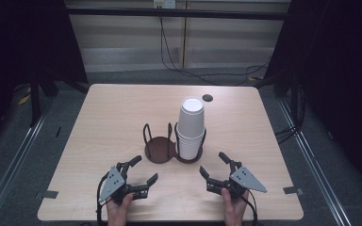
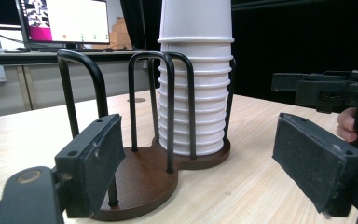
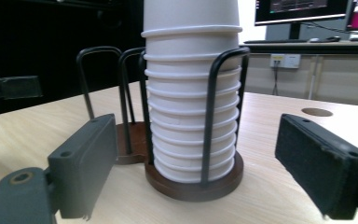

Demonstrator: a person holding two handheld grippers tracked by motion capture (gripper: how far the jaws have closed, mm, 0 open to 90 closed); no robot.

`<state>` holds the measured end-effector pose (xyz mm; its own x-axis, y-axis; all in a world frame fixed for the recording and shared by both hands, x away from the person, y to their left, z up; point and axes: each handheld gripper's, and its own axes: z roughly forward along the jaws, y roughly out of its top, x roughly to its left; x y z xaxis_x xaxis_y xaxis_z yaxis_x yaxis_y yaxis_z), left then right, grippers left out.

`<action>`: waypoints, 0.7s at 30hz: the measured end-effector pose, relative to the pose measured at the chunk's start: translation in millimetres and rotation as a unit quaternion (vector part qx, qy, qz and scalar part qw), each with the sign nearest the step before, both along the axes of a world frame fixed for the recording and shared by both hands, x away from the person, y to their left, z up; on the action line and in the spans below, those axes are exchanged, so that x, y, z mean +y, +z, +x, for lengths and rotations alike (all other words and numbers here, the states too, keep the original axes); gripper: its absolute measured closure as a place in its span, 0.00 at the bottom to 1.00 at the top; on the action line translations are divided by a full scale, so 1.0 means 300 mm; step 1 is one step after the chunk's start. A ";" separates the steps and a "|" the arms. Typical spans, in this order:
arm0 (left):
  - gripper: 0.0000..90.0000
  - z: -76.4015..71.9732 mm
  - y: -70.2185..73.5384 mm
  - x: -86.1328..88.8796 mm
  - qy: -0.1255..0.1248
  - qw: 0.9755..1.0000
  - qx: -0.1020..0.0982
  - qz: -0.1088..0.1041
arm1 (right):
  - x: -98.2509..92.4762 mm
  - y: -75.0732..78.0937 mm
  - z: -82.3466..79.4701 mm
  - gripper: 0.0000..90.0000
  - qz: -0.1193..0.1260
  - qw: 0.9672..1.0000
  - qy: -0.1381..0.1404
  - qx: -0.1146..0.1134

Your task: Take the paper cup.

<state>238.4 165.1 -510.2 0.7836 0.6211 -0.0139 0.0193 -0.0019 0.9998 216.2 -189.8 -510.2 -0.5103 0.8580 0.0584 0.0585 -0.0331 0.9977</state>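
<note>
While the cup stack (image 1: 190, 127) sits untouched in the holder (image 1: 160, 149), we hover our left gripper (image 1: 143, 170) and right gripper (image 1: 213, 166) before it, jaws open and empty.

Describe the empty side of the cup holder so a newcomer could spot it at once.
Mid-table stands a brown two-ring holder. Its right ring carries the white cup stack; the left ring is a bare disc between black wire loops.

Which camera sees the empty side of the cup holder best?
The high view: it looks down onto the empty ring beside the stack of white paper cups. The left gripper view shows it close but side-on; in the right gripper view the cups partly hide it.
</note>
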 end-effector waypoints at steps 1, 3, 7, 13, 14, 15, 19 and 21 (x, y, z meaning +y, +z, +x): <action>0.18 0.000 0.000 0.000 0.000 1.000 0.000 0.000 | 0.000 0.000 0.000 0.14 0.000 1.000 0.000 0.000; 0.18 0.001 0.000 0.000 -0.002 1.000 0.000 0.000 | 0.006 0.001 0.000 0.15 -0.007 1.000 -0.004 0.000; 0.18 0.001 0.000 0.000 -0.002 1.000 0.000 0.001 | 0.021 0.008 0.008 0.15 -0.035 0.999 -0.016 0.022; 0.18 0.001 0.000 0.000 0.000 1.000 0.000 0.002 | 0.005 0.011 0.017 0.15 -0.018 0.999 -0.013 0.049; 0.18 0.001 0.000 0.000 0.000 1.000 0.001 0.002 | 0.005 0.012 0.019 0.15 -0.019 0.998 -0.013 0.053; 0.18 0.001 0.000 0.000 0.000 1.000 0.001 0.002 | 0.005 0.012 0.019 0.15 -0.019 0.998 -0.013 0.053; 0.18 0.001 0.000 0.000 0.001 1.000 0.000 0.001 | 0.015 0.016 0.031 0.15 -0.021 0.997 -0.004 0.079; 0.18 0.001 0.001 0.001 0.001 1.000 0.000 0.003 | 0.018 0.020 0.032 0.15 -0.023 0.996 0.001 0.082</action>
